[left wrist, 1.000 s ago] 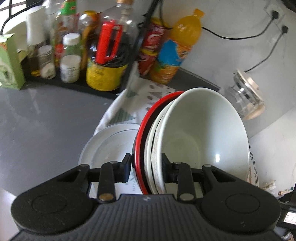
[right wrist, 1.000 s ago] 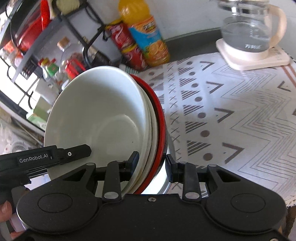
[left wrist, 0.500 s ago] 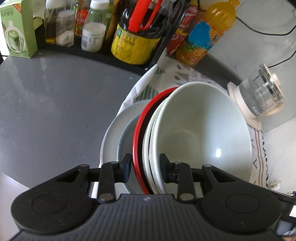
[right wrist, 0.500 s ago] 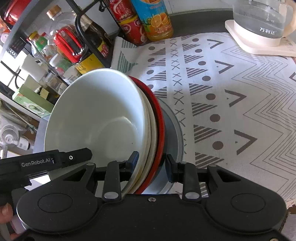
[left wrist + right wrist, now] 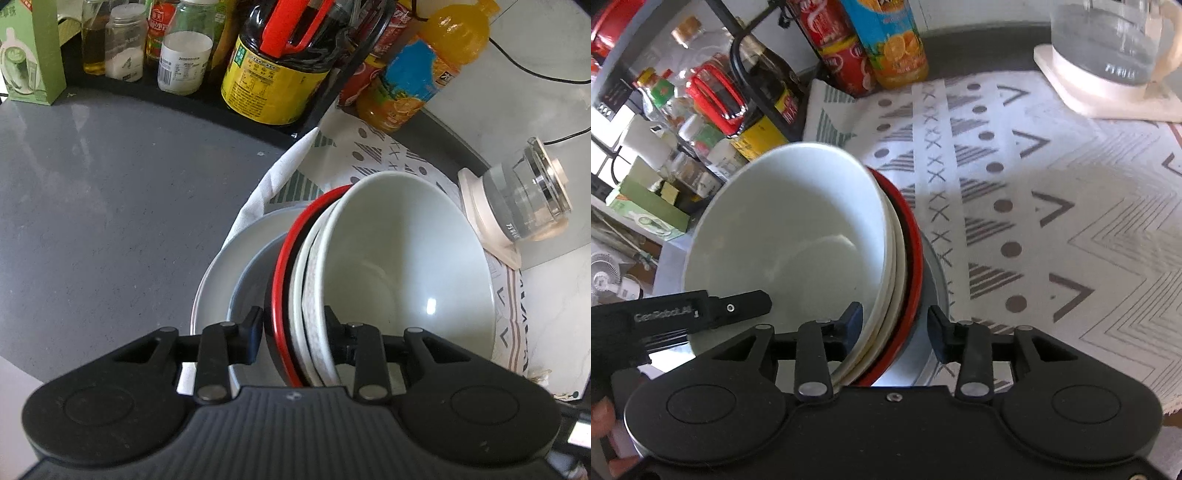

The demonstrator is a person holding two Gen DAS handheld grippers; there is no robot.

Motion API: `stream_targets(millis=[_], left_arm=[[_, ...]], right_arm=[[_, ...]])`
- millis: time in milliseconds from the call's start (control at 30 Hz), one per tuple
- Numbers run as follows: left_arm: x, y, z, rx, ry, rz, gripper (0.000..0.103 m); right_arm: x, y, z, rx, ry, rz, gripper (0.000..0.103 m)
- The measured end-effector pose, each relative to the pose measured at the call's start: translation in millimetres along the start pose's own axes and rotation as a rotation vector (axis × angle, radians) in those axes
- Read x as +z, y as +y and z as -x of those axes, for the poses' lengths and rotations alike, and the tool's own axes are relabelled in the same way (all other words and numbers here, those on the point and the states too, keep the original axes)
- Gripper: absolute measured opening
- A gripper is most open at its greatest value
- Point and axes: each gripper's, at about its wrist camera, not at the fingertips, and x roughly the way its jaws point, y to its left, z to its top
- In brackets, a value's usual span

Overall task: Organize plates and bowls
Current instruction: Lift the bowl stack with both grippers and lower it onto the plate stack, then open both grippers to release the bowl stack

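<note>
In your left wrist view, your left gripper (image 5: pixel 293 330) pinches the near rim of a nested stack of bowls (image 5: pixel 314 295), one finger (image 5: pixel 251 332) outside the red-rimmed bowl (image 5: pixel 282 280) and the other inside the white bowl (image 5: pixel 406 266). The stack is tilted on edge above a grey bowl (image 5: pixel 247 291) that sits in a pale plate (image 5: pixel 229 262) at the edge of the patterned cloth (image 5: pixel 369 155). The grey countertop (image 5: pixel 110 206) lies to the left, with bottles in a black rack (image 5: pixel 273 66), an orange juice bottle (image 5: pixel 417 70) and a glass kettle (image 5: pixel 524 206) beyond.

In your right wrist view, your right gripper (image 5: pixel 895 325) straddles the same stack's rim: its left finger (image 5: pixel 849 325) lies against the inside of the white bowl (image 5: pixel 790 236), but its right finger stands a little off the red-rimmed bowl (image 5: pixel 914 254), so the claw is spread rather than clamped. The grey bowl (image 5: pixel 936 280) shows under the stack, on the cloth (image 5: pixel 1052 206). Your left gripper's body (image 5: pixel 683 314) enters at the left, and the kettle (image 5: pixel 1108 40) stands at the top right
</note>
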Motion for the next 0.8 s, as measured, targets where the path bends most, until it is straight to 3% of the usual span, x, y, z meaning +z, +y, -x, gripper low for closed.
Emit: stream_targets(millis=[233,567,800], left_arm=[[5,-9,16,0.015,-0.06,-0.02,0.031],[-2,-23,48,0.037,-0.112,-0.029,0.041],[-10,-39,68,0.041,-0.134,-0.061,0.048]], right_arm=[[2,-8,14,0.019,-0.033,-0.022,0.042],[-6,-11,40,0.033,-0.078,-0.008,0.044],[-18,-18,89,0.015,-0.18,0.006,0.058]])
